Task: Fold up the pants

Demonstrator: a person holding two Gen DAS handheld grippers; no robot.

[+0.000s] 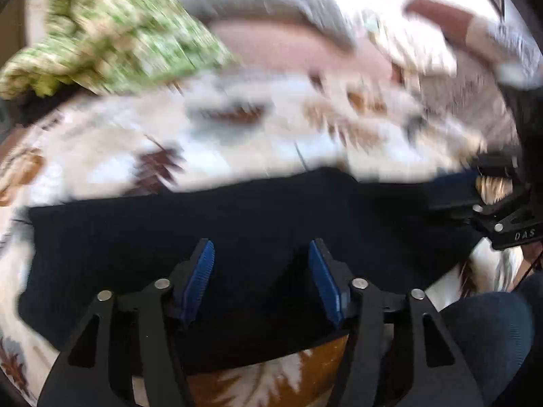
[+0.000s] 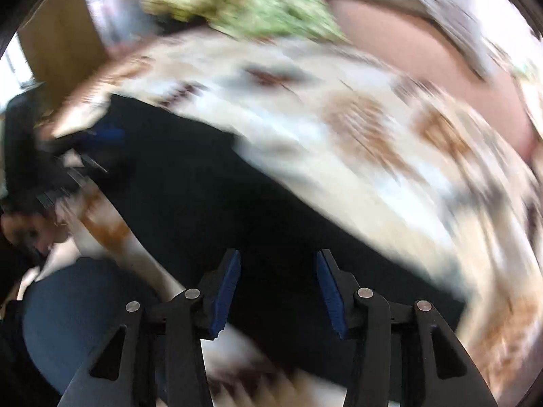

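Because both views are smeared by motion blur, only the coarse layout can be read. The pants lie flat as a dark, nearly black band on a patterned bedspread, which covers what appears to be a bed rather than a table.

In the left wrist view, the band runs side to side across the frame, so its long axis lies crosswise to the left hand-held gripper. The blue pads stand apart with nothing between them, and dark cloth lies directly below and ahead of the fingertips. The right hand-held gripper also has its pads apart and empty. In its view the pants run diagonally from upper left to lower right, again passing beneath the fingertips.

Each hand-held gripper is poised over the near edge of the garment, one toward each end of the band. Neither is clearly nearer; contact with the cloth cannot be confirmed. The coming grasp probably calls for a short forward and downward reach. A green-patterned cloth lies well beyond, clear of the work.
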